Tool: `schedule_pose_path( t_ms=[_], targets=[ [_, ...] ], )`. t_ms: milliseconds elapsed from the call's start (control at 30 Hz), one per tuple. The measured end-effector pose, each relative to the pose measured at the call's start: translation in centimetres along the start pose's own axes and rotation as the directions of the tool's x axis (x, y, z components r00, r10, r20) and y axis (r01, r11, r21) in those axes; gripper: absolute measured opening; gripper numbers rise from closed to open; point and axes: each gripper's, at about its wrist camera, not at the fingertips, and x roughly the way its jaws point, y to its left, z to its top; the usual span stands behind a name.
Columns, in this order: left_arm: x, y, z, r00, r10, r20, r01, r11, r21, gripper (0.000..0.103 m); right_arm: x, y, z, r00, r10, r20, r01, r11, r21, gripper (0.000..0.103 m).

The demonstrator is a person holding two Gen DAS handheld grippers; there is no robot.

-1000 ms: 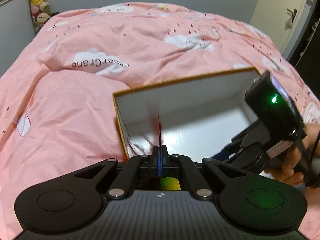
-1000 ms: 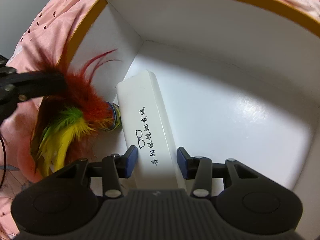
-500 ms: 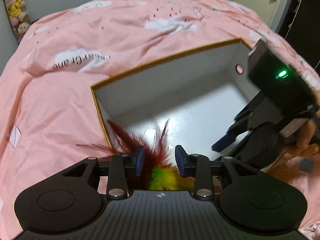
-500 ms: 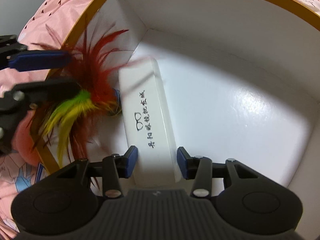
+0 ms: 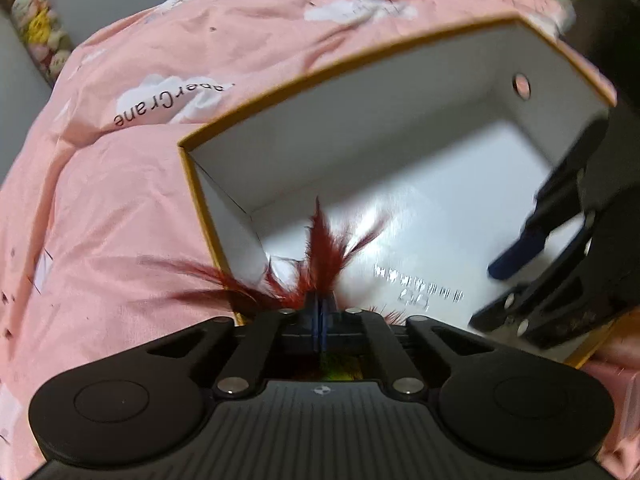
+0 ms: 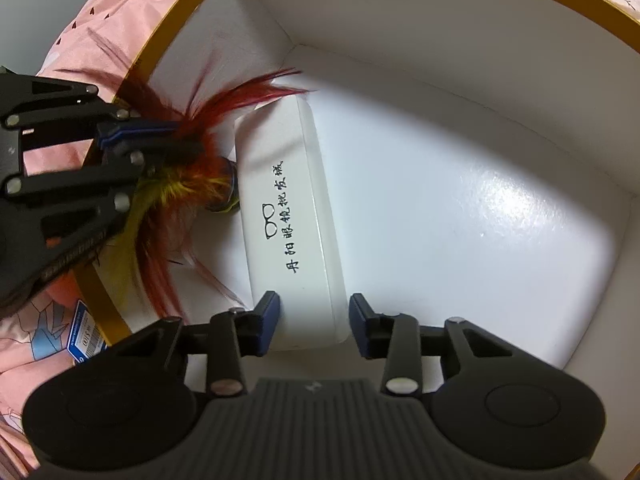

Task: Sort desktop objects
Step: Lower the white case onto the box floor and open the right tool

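Observation:
A white box with a gold rim [image 5: 360, 128] lies open on the bed. A white glasses case [image 6: 292, 216] with black print lies flat on its floor by the left wall. A shuttlecock of red, yellow and green feathers [image 6: 192, 152] hangs over the box's left rim beside the case. My left gripper [image 5: 320, 312] is shut on those feathers [image 5: 320, 240], and it also shows in the right wrist view [image 6: 168, 136]. My right gripper [image 6: 312, 320] straddles the near end of the case, its jaws closing. The left pad is at the case's side and a thin gap shows at the right pad.
Pink bedding with cloud prints [image 5: 120, 200] surrounds the box. Plush toys [image 5: 36, 28] stand at the far left wall. A barcode label [image 6: 86, 336] lies on the bedding beside the box. A round hole [image 5: 522, 85] pierces the box's right wall.
My left gripper opened, then shut again on the feathers and sank toward the box's left corner. The right jaws narrowed around the glasses case.

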Motion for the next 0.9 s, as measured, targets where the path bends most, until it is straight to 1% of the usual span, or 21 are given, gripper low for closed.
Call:
schedule_pose_path(
  t_ms=[67,167,267,333,500,600,667,767,800,900],
  targets=[
    [-0.8,0.8,0.2,0.999,-0.021,0.027,0.022,0.999,-0.041,0.0,-0.1,-0.1,-0.1,1.0,0.0,0.002,0.0,1.0,-0.002,0.042],
    [-2.2,1.6,0.6,0.997,-0.039,0.062,0.043,0.996,-0.074,0.0,-0.2,-0.3,-0.2,1.0,0.001,0.005,-0.001,1.0,-0.003,0.042],
    [-3.9,2.3,1.0,0.992,-0.069,0.107,0.08,0.991,-0.105,0.0,-0.4,-0.6,-0.3,1.0,0.004,0.0,-0.004,1.0,-0.004,0.041],
    [-5.1,2.6,1.5,0.987,-0.073,0.144,0.09,0.989,-0.116,0.0,-0.4,-1.0,-0.3,1.0,0.02,-0.01,-0.02,1.0,0.009,0.036],
    [-6.9,2.6,2.8,0.975,-0.082,0.204,0.108,0.987,-0.119,0.0,-0.3,-1.7,-0.1,0.998,0.057,-0.011,-0.057,0.996,0.075,0.032],
    [-7.4,2.5,3.1,0.973,-0.073,0.218,0.099,0.989,-0.11,0.0,0.2,-1.6,0.4,0.996,0.088,-0.013,-0.086,0.991,0.107,0.03],
    [-7.4,2.5,3.3,0.973,-0.069,0.218,0.096,0.989,-0.114,0.0,0.7,-1.4,0.7,0.992,0.123,-0.021,-0.12,0.985,0.125,0.024],
    [-7.2,2.8,3.3,0.974,-0.064,0.217,0.093,0.988,-0.125,0.0,1.5,-0.7,1.2,0.984,0.179,-0.022,-0.175,0.977,0.12,0.016],
    [-7.2,2.9,3.3,0.974,-0.061,0.216,0.091,0.988,-0.129,0.0,1.6,-0.5,1.3,0.982,0.19,-0.02,-0.187,0.976,0.116,0.012],
    [-7.1,3.1,3.3,0.974,-0.056,0.218,0.086,0.987,-0.133,0.0,1.9,0.2,1.7,0.972,0.232,-0.02,-0.229,0.969,0.095,0.011]
  ],
)
